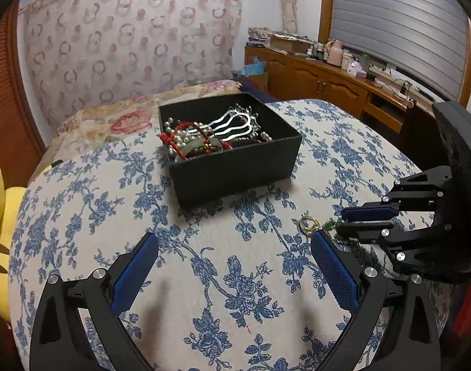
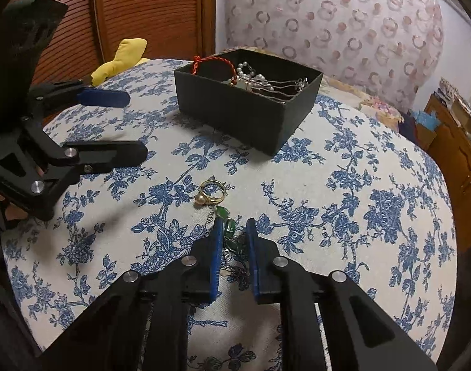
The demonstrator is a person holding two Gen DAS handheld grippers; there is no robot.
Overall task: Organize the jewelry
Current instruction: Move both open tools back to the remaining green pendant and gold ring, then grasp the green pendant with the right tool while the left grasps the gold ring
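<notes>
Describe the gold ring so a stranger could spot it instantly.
Start at the black box on the blue-flowered cloth. Nearer than it, loose on the cloth, lies the gold ring, beside a green-bead chain. It alone is a gold ring with a pearl.

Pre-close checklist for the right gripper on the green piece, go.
1. Green bead piece sits between the right gripper fingers: ok.
2. Fingers touching it: cannot tell; a gap shows on both sides.
3. Ring outside the fingers: ok, it lies just ahead of the tips.
4. Ring separate from the green piece: cannot tell; they lie touching or linked.
5. Left gripper out of the way: ok, open and off to the side, holding nothing.
6. Box open with room on top: ok; pearls, a red cord and a silver hairpin already lie inside.
</notes>
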